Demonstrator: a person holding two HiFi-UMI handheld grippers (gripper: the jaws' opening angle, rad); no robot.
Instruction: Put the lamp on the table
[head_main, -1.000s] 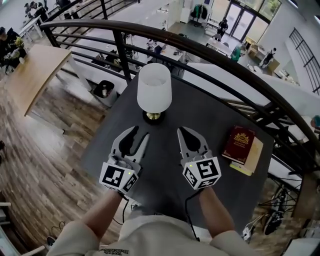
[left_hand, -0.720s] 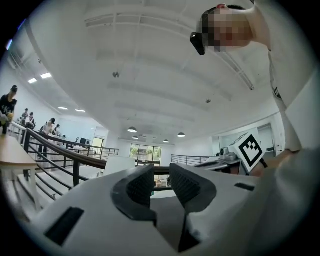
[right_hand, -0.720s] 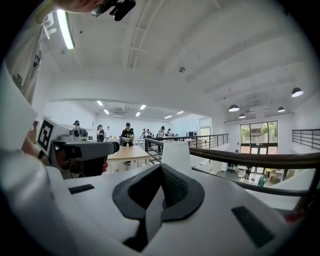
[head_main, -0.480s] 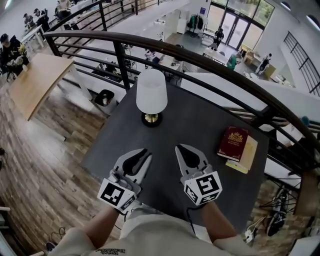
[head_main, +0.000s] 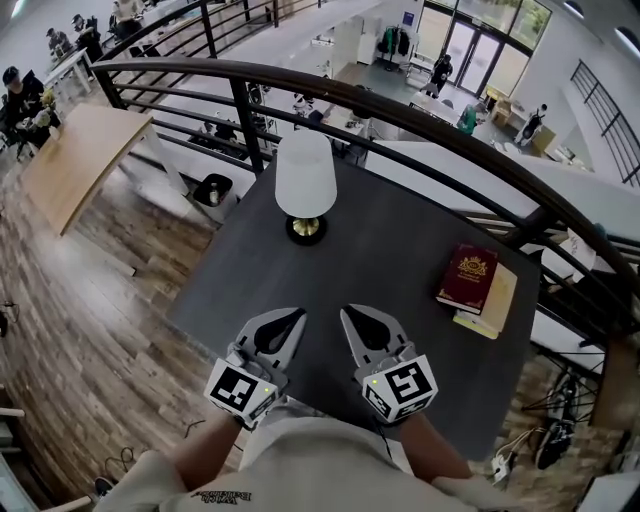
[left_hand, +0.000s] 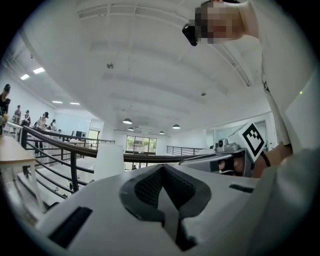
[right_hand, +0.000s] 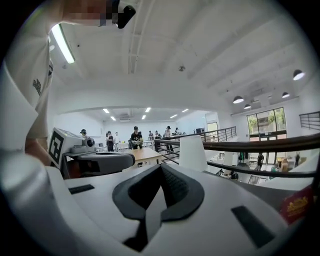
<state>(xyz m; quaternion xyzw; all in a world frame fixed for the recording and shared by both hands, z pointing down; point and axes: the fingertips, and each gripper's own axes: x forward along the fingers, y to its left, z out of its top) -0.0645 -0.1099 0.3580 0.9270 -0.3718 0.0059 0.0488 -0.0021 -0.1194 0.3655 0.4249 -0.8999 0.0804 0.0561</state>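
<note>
The lamp (head_main: 306, 178), with a white shade and a small brass base, stands upright on the dark table (head_main: 390, 250) near its far edge. Both grippers hover over the table's near edge, well short of the lamp. My left gripper (head_main: 293, 320) is shut with nothing in it. My right gripper (head_main: 350, 316) is beside it, also shut and empty. In the left gripper view the lamp shade (left_hand: 109, 162) shows ahead to the left of the closed jaws, and in the right gripper view the shade (right_hand: 192, 153) stands ahead to the right.
A red book (head_main: 467, 277) lies on a tan book at the table's right side. A curved black railing (head_main: 420, 110) runs just behind the table, with a lower floor beyond it. A wooden table (head_main: 75, 155) stands at the left.
Both grippers have pulled back from the lamp toward the table's near edge. The left gripper's jaws have closed. The lamp stands where it was.
</note>
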